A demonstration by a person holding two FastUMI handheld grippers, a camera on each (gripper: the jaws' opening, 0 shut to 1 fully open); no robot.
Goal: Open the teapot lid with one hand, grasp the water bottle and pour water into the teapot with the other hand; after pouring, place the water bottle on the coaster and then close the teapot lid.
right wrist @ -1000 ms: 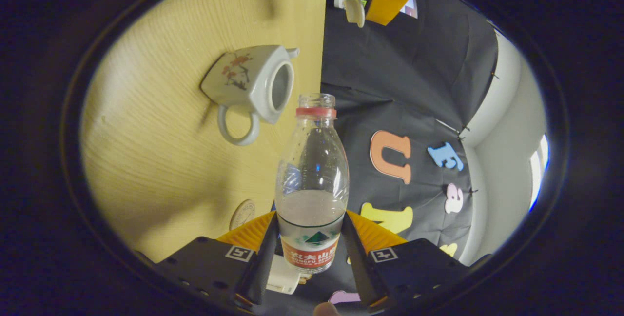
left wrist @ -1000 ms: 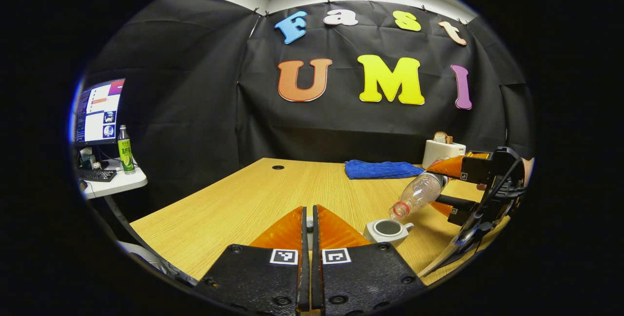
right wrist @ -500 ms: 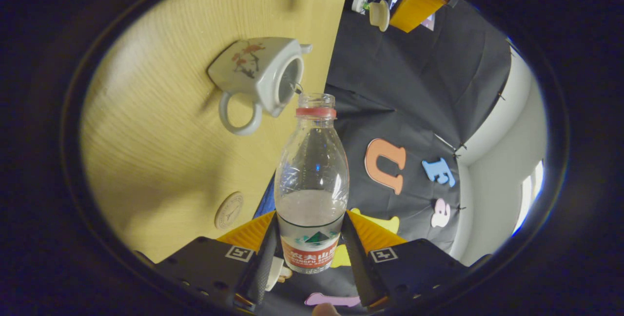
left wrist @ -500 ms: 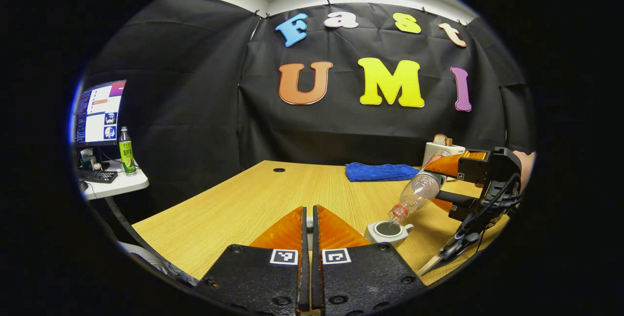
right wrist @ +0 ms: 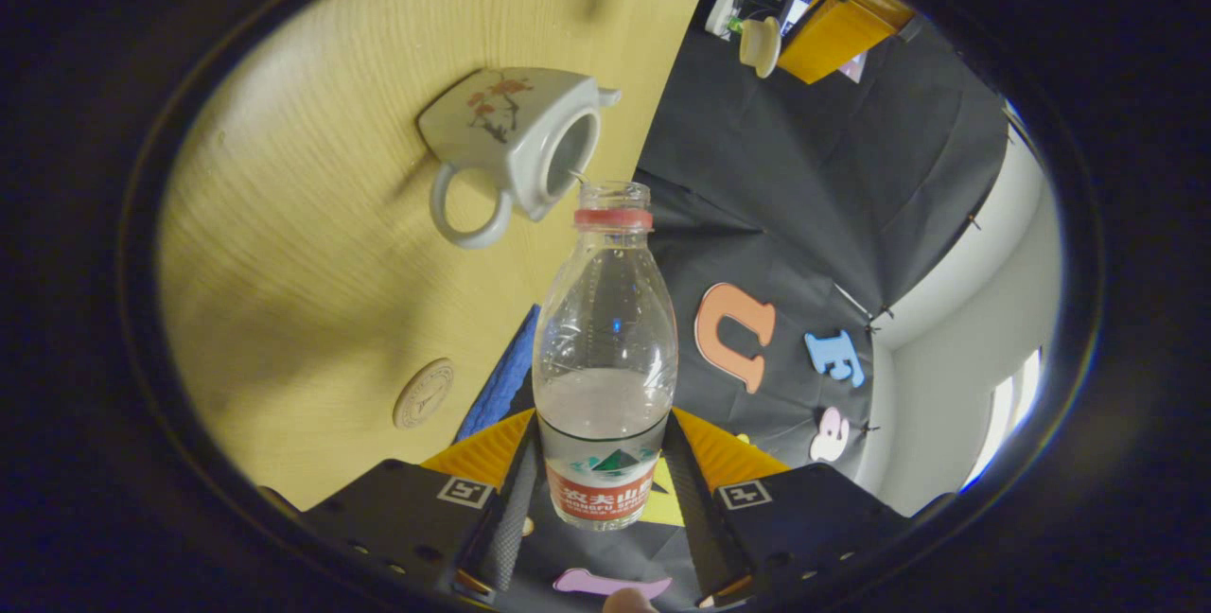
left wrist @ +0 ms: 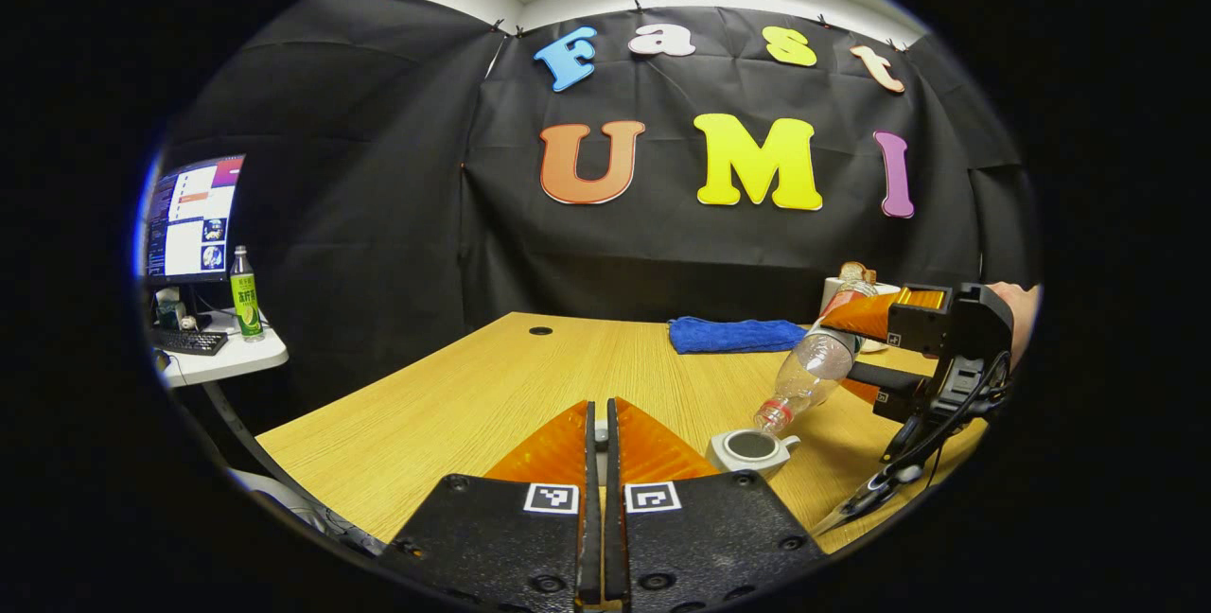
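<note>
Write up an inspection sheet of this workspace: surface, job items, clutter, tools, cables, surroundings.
Surface: wooden table, with a grommet hole at the back.
Job items: teapot open on the table; bottle tipped with its mouth over the opening; coaster bare; lid in the left tool, held off the pot.
Clutter: blue cloth; toaster behind the bottle.
Tools: left tool shut on the lid; right tool shut on the bottle.
Cables: black cable hanging from the right tool.
Surroundings: side desk with monitor, keyboard, green bottle.
</note>
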